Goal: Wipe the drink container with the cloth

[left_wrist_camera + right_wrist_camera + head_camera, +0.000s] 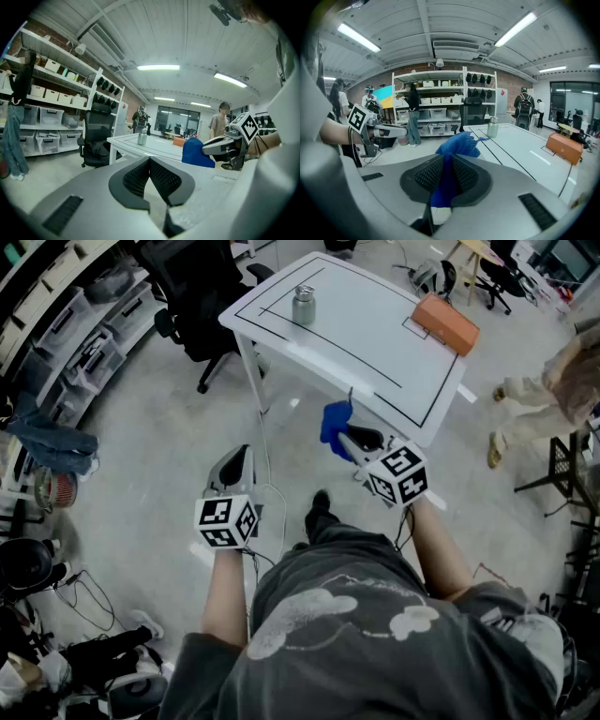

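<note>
Grip, outward from the pads: clamped right gripper [448,174] with ribbed dark pads on soft, crumpled blue cloth [458,144], fabric bunched above. Shut left gripper [150,165] completely, mesh pads meeting in a V, nothing between. Held both short of white rectangular table [375,348] marked with black lines. Noted squat, cylindrical brushed-steel drink container [304,306] upright near far corner, well apart from orange rectangular box [446,322].

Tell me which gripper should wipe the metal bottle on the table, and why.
Right. The right gripper is shut on the blue cloth and sits close to the white table, where the drink container stands. The left gripper is shut, empty and farther back.
</note>
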A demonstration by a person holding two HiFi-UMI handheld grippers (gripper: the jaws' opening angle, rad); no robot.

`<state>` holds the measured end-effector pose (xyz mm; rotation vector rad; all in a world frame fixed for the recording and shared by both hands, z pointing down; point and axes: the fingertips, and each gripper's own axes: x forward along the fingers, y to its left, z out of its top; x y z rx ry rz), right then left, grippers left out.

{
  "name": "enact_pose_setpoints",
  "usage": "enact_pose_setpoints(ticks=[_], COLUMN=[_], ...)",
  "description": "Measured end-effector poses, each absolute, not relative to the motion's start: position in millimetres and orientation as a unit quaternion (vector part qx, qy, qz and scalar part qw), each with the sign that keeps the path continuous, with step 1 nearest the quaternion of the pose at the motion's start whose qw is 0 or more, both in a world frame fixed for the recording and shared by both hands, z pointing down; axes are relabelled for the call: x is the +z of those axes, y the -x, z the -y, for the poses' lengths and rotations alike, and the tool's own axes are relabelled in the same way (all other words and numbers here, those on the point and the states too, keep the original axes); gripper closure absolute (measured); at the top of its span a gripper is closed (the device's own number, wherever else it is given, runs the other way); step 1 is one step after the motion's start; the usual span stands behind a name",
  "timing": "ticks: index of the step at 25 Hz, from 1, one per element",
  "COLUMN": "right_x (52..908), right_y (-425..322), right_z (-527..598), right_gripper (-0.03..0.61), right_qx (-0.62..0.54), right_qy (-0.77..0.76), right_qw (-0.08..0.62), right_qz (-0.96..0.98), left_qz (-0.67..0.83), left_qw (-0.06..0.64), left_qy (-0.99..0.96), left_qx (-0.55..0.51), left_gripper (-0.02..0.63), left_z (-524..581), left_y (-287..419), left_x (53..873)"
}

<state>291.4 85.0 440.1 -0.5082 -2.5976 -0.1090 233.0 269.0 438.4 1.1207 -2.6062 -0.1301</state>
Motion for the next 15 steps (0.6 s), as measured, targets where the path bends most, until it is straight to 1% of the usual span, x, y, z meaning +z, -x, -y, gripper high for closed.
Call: enact_pose_setpoints(ticks=[9, 15], right_x=[443, 454], right_y=[-297, -304], right_z=[-102, -101], right_gripper=[0.531, 0.531], right_qx=[-0.061, -0.059], right_qy=[0.194, 0.189], right_qw=[0.24, 0.257], right_qz=[0.949, 0.946], left_qz=[0.908, 0.9], left_qw=[0.152, 0.177], left_qy=[-0.388, -0.395], left_qx=[-0.042, -0.05], left_gripper=[0.611, 0.611], left_z=[-289, -290], left_y=[-247, -251], left_x=[441, 459])
